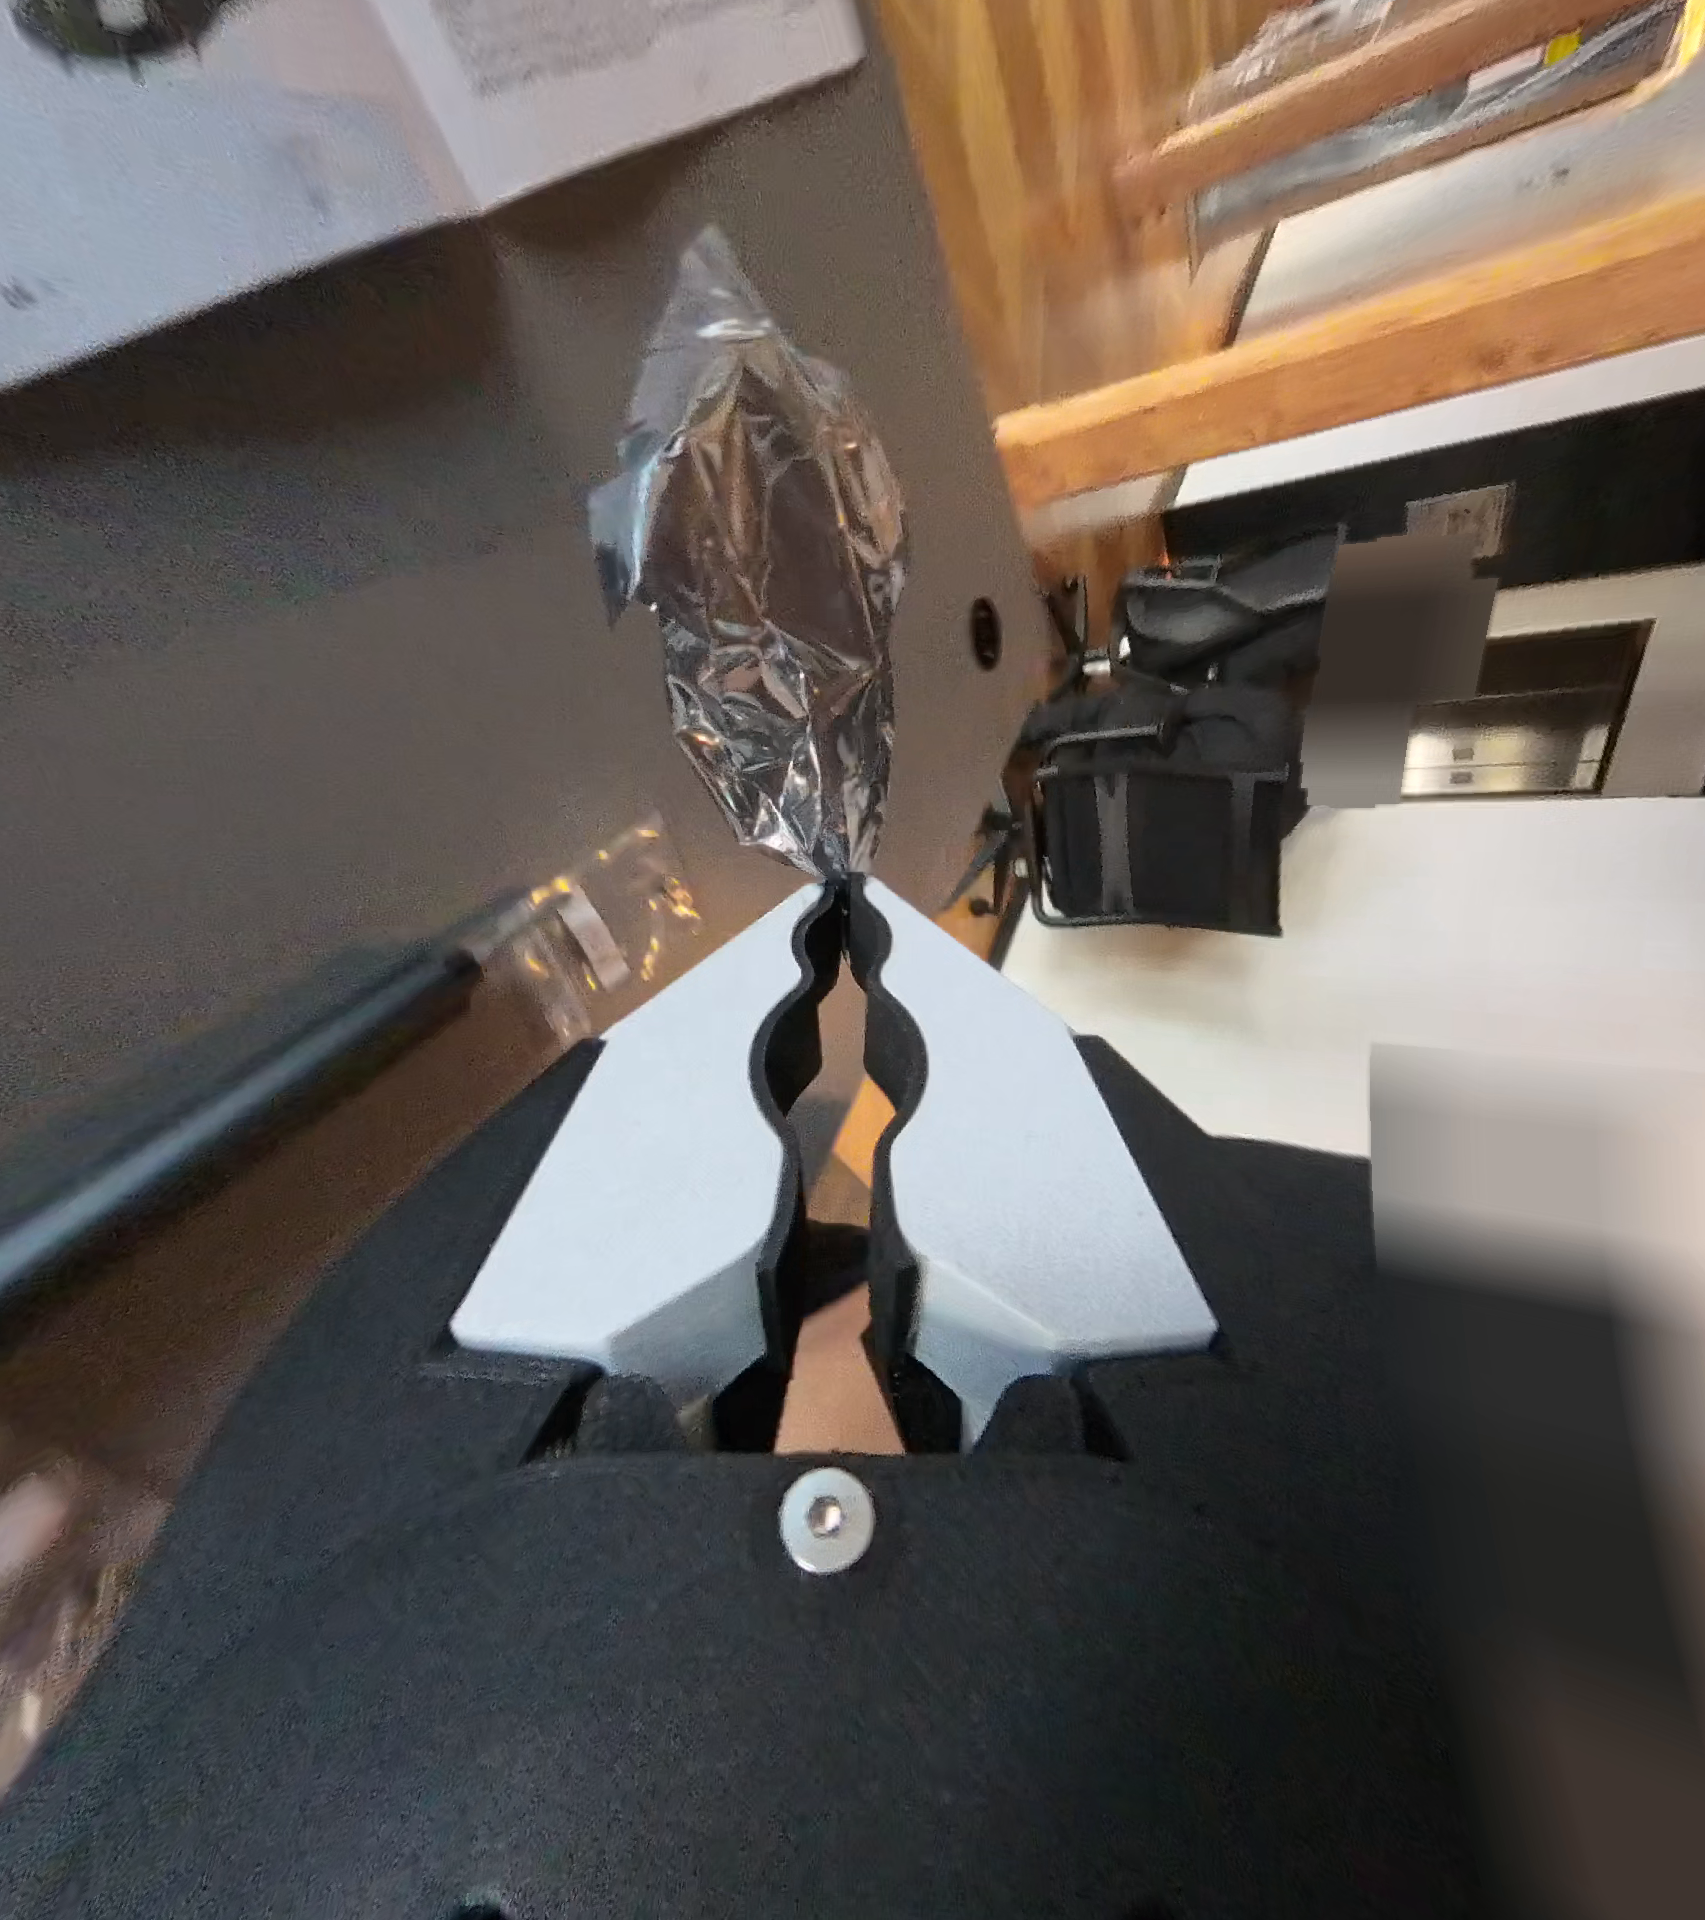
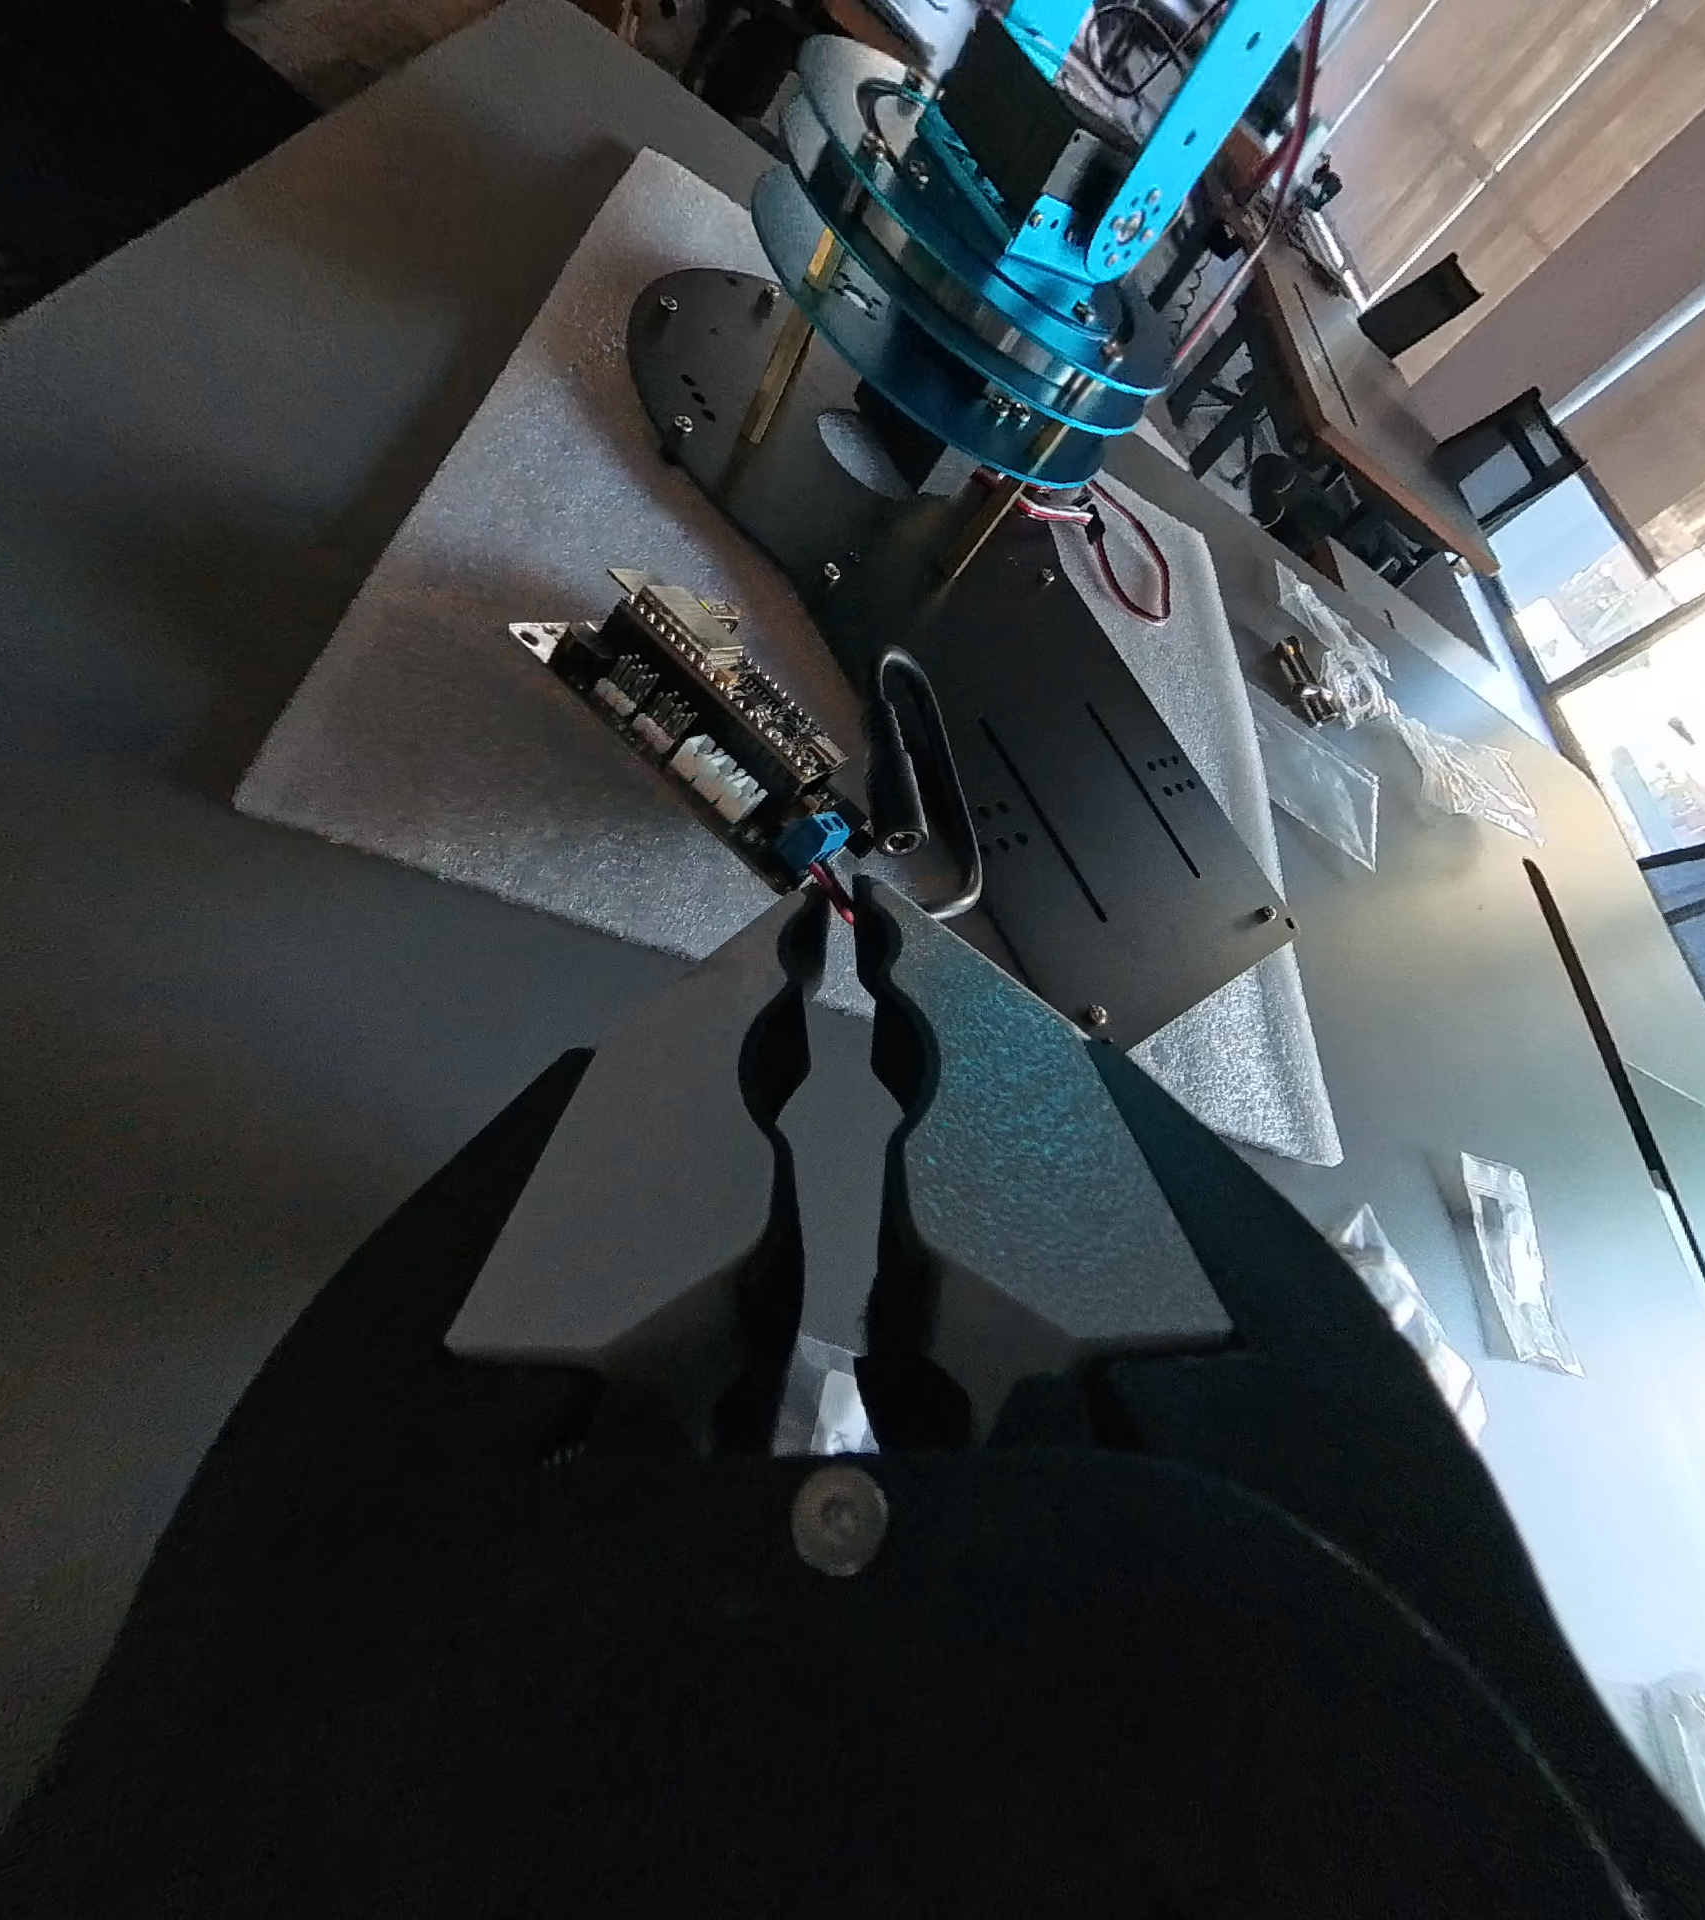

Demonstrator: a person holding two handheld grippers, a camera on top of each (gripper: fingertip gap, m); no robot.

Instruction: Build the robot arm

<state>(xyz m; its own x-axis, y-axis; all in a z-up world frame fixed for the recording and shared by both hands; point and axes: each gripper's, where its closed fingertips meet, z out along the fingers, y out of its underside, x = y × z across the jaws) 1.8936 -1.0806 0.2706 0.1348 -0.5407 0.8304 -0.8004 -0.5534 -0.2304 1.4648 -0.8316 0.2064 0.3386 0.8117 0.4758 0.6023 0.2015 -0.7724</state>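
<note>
My left gripper [image 1: 843,896] is shut on the pinched corner of a crumpled silver foil bag [image 1: 770,582] and holds it in the air above a grey table [image 1: 204,644]. My right gripper [image 2: 833,900] is closed on a thin red and black wire pair [image 2: 840,908]. The wires run from a blue terminal block [image 2: 813,837] on the near end of a black circuit board [image 2: 713,717]. The board lies on a white foam sheet [image 2: 453,665]. A black barrel-jack cable [image 2: 896,821] lies just right of the fingertips.
A black metal base plate [image 2: 1066,769] carries a blue robot arm [image 2: 1035,229] on round discs. Clear bags of small parts [image 2: 1347,686] lie to the right on the table. In the left wrist view there are a black rod [image 1: 204,1122], a clear bag [image 1: 609,914], wooden shelves [image 1: 1347,353] and a black bag [image 1: 1170,769]. Some 50 centimetres of space lies between my two pairs of fingers.
</note>
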